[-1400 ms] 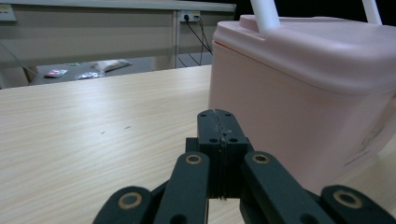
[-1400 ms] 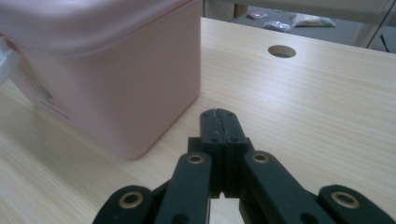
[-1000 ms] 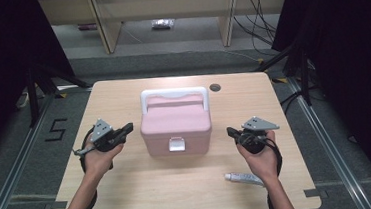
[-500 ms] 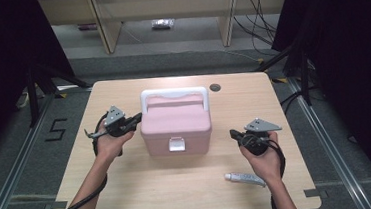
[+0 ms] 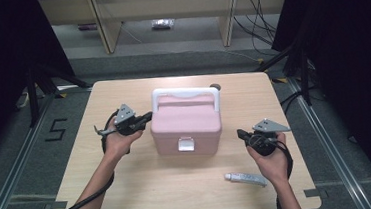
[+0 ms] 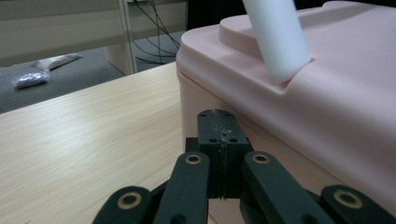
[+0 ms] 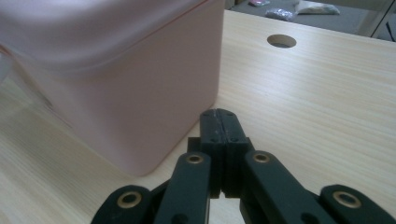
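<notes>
Your left gripper (image 5: pixel 147 117) has its jaws pressed together on nothing, with the tips at the left wall of the pink box (image 5: pixel 188 127), at about nine o'clock from the box's middle. In the left gripper view the closed tips (image 6: pixel 219 122) sit against or just short of that wall; you cannot tell which. The box's white handle (image 6: pixel 279 39) rises at one o'clock from them.

Your right gripper (image 5: pixel 241 134) is also closed and empty, near the box's front right corner at about four o'clock, with a gap between them.

The box stands closed in the middle of the wooden table (image 5: pixel 129 184). A small tube (image 5: pixel 245 179) lies at five o'clock from the box, just beside your right hand (image 5: pixel 270 160).
</notes>
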`<move>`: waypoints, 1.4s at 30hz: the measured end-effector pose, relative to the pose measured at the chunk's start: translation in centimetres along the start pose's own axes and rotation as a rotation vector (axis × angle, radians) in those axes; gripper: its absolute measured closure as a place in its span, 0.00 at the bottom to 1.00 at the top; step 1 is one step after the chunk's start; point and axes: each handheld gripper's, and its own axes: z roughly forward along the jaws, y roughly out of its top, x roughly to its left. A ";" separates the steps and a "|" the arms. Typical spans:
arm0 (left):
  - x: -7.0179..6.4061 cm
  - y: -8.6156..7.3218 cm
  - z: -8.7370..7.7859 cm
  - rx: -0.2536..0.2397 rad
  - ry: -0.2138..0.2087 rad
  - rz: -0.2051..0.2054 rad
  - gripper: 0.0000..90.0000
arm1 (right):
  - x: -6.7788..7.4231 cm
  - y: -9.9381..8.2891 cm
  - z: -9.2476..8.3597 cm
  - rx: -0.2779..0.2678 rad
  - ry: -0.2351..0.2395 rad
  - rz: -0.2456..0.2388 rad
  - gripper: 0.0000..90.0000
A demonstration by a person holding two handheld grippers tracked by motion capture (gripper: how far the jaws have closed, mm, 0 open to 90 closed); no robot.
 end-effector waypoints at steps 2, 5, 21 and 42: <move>-1.3 0.3 0.6 0.003 -0.020 0.019 1.00 | -0.3 -0.3 -0.5 0.006 -0.008 0.011 1.00; -2.5 0.5 1.3 -0.001 -0.051 0.035 1.00 | -0.8 -0.6 -1.0 0.010 -0.027 0.024 1.00; -8.4 1.4 4.9 0.018 -0.145 0.073 1.00 | -3.7 -2.2 -4.0 0.014 -0.128 0.068 1.00; -10.2 2.1 8.1 0.067 -0.166 0.110 0.99 | -4.9 -2.8 -5.2 0.031 -0.173 0.084 1.00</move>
